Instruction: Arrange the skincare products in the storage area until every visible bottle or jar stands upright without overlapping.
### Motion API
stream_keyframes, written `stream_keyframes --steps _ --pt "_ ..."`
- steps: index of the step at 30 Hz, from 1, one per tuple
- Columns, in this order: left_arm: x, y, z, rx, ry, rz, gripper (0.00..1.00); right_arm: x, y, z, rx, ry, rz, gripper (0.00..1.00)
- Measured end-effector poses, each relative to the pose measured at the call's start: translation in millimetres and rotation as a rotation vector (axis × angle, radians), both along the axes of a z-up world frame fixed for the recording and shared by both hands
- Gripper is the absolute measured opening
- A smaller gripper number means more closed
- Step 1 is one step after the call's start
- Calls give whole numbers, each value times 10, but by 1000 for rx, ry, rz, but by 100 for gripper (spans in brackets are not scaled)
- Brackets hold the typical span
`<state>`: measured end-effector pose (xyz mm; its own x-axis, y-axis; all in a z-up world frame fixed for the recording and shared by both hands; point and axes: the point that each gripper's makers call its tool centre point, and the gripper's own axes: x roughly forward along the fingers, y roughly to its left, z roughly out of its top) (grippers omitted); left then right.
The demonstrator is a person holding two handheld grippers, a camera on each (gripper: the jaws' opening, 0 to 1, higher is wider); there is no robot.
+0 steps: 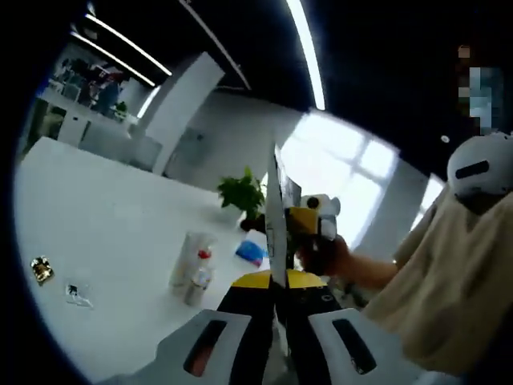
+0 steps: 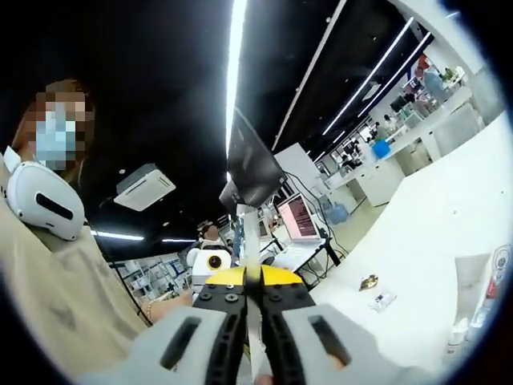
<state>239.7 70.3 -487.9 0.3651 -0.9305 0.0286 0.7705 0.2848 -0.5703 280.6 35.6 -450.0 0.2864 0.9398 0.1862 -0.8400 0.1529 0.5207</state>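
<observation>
Several skincare bottles (image 1: 192, 269) stand in a close group on the white table (image 1: 104, 216); one is clear and one has a red cap. They show again at the right edge as bottles (image 2: 481, 309). My left gripper (image 1: 276, 293) is raised well above the table, its jaws shut on a thin flat board (image 1: 276, 208) seen edge-on. My right gripper (image 2: 252, 290) is likewise shut on a thin dark board (image 2: 252, 168). A hand holds the right gripper (image 1: 317, 220) just behind the board. The left gripper (image 2: 210, 263) sits left of the dark board.
A blue item (image 1: 250, 251) and a potted plant (image 1: 240, 192) stand beyond the bottles. A small gold object (image 1: 42, 269) and a small packet (image 1: 78, 295) lie apart on the table, seen again as gold object (image 2: 369, 281) and packet (image 2: 382, 301). A person in beige (image 1: 449, 281) stands close.
</observation>
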Motion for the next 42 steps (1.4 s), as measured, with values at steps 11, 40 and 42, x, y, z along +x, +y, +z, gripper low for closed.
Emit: stream_keyframes --steps 11,40,42 --pt "-16 -41 167 -158 38 35 0 50 -8 -65 89 33 -59 20" --pt "81 68 214 -298 141 100 0 -221 82 -66 298 185 15 1" --pt "82 63 217 -295 138 102 0 -219 75 -81 305 192 11 1"
